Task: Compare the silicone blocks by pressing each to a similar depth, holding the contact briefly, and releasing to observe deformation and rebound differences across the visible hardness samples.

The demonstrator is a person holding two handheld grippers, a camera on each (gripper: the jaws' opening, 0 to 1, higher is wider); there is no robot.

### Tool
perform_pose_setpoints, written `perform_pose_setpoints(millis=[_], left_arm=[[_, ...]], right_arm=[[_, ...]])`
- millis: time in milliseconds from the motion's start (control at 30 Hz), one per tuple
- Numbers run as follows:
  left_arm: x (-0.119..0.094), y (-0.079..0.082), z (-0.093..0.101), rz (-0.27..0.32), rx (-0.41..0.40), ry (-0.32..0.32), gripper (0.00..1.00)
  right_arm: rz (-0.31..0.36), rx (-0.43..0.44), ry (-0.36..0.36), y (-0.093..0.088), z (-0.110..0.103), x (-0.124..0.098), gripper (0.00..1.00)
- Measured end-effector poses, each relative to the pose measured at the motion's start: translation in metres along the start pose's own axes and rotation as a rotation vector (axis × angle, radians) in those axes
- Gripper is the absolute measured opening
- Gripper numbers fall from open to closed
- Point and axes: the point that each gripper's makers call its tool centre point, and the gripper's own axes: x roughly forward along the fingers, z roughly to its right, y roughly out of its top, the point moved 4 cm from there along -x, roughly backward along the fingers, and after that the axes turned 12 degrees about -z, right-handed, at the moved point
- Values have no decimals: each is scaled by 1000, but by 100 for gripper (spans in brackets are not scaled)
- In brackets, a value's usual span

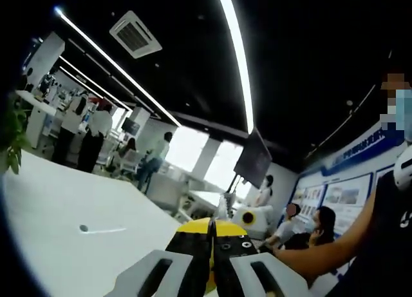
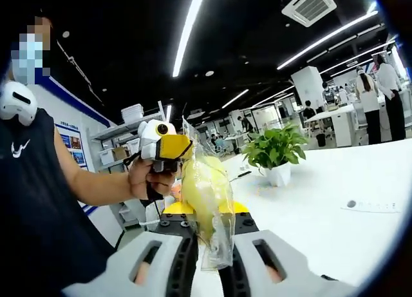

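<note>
A clear plastic bag (image 2: 207, 200) with a yellow silicone piece inside stands upright between the jaws of my right gripper (image 2: 209, 245), which is shut on it. In the right gripper view a hand (image 2: 149, 176) holds my left gripper (image 2: 168, 149) up in the air, just left of the bag's top. In the left gripper view my left gripper (image 1: 211, 236) points over the white table (image 1: 77, 200), its jaws pressed together with nothing seen between them. No other silicone block can be made out.
A potted green plant (image 2: 277, 152) stands on the white table (image 2: 335, 232) behind the bag. A small dark mark (image 1: 84, 228) lies on the tabletop. The person's arm (image 1: 322, 252) reaches in at the right. Several people stand and sit in the room behind.
</note>
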Motion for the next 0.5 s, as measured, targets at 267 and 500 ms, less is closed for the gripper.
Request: perform_pose_setpoints(millis=[267, 500], left_arm=[[-2, -5, -2, -20, 31, 13, 0], [-5, -20, -6, -67, 83, 69, 0]], right_arm=[[-21, 13, 0, -5, 0, 2, 3], [-80, 31, -7, -20, 0, 5, 3]])
